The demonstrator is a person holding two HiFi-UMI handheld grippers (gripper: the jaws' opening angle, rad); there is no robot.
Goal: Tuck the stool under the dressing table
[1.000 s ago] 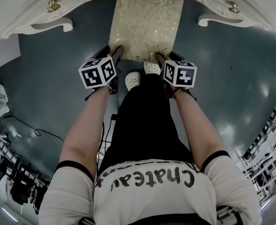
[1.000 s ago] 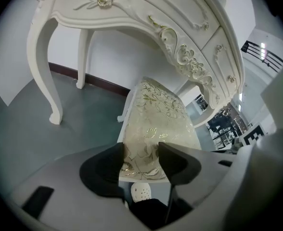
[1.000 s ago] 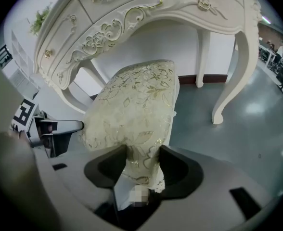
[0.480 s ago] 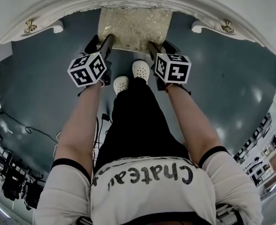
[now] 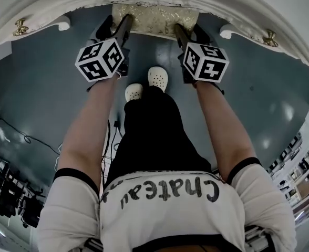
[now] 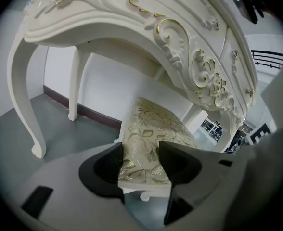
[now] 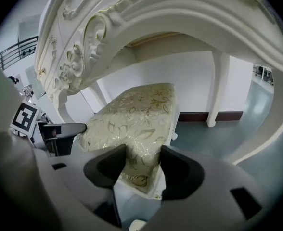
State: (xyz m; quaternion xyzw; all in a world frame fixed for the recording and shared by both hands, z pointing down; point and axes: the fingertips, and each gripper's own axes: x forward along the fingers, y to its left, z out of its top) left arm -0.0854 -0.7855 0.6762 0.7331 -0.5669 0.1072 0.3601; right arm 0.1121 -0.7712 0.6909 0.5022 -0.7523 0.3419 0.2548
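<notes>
Upholstery on the stool (image 7: 136, 109) is a pale, gold-patterned brocade over a white frame, so I judge the top soft and yielding under a squeeze while the frame beneath is stiff. The piece looks moderately heavy, better slid across the smooth floor (image 5: 54, 88) than lifted, and its small feet could catch and tip it if it is pushed high and hard. The sensible hold is where the padding meets the rigid seat edge, one near corner per side, so that the push goes in evenly and the stool does not swing. That is how things stand: the left gripper (image 6: 140, 160) is clenched on the near left corner of the seat, its two dark jaws pressed against the fabric on either side, and the right gripper (image 7: 142, 165) grasps the near right corner likewise. In the head view only a narrow strip of the seat shows beyond the front edge of the dressing table (image 5: 49, 4), between its two front legs. The stool therefore sits mostly under the table already, directly ahead of both grippers and touching them.
</notes>
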